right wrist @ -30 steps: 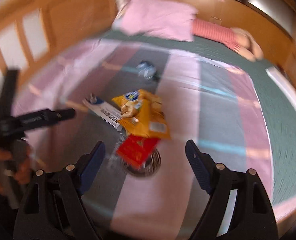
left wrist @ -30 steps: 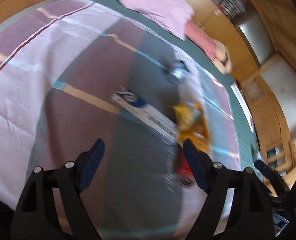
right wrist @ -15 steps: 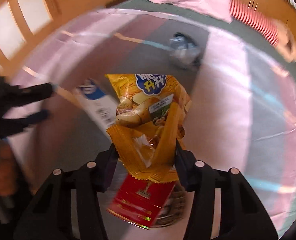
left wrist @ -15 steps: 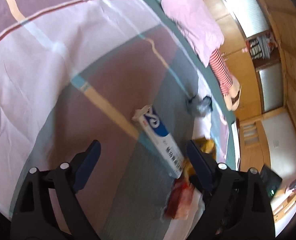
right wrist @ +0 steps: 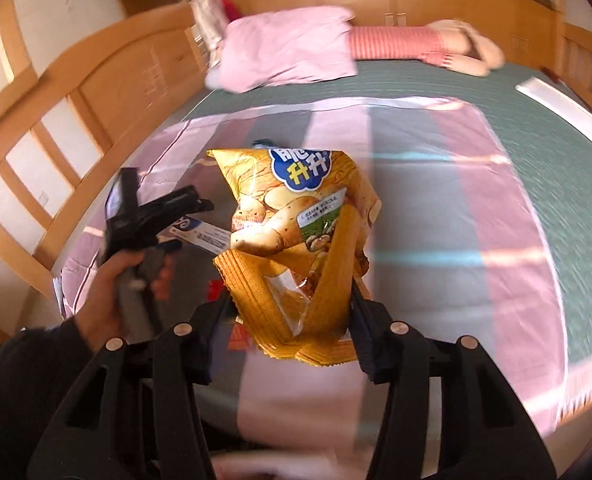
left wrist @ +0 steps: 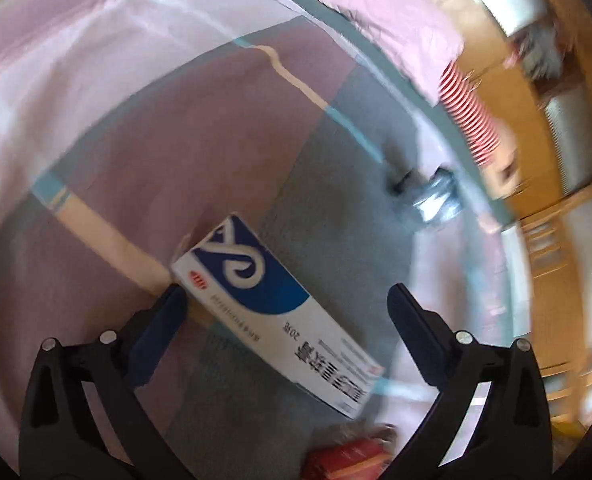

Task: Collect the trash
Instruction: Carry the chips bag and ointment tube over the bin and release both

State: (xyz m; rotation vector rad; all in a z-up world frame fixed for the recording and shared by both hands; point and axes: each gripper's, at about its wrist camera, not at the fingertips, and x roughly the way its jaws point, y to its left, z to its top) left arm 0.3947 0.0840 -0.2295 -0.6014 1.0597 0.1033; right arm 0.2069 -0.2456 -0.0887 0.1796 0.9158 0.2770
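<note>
On the bed: one yellow chip bag, one blue-and-white box, one red packet, one crumpled silver wrapper, one pink pillow.

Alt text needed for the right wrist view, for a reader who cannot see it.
The right tool grips a yellow chip bag above a striped bed cover. At left, a hand aims the left tool at a white and blue box.

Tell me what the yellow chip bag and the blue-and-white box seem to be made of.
Chip bag: likely thin plastic film, glossy print; it creases, has crimped serrated edges and a clear patch near the bottom, pinched in the right gripper.
Box: probably coated cardboard with a smooth printed face; flat sides and sharp corners, lying between the left gripper fingers. Blur limits certainty.
</note>
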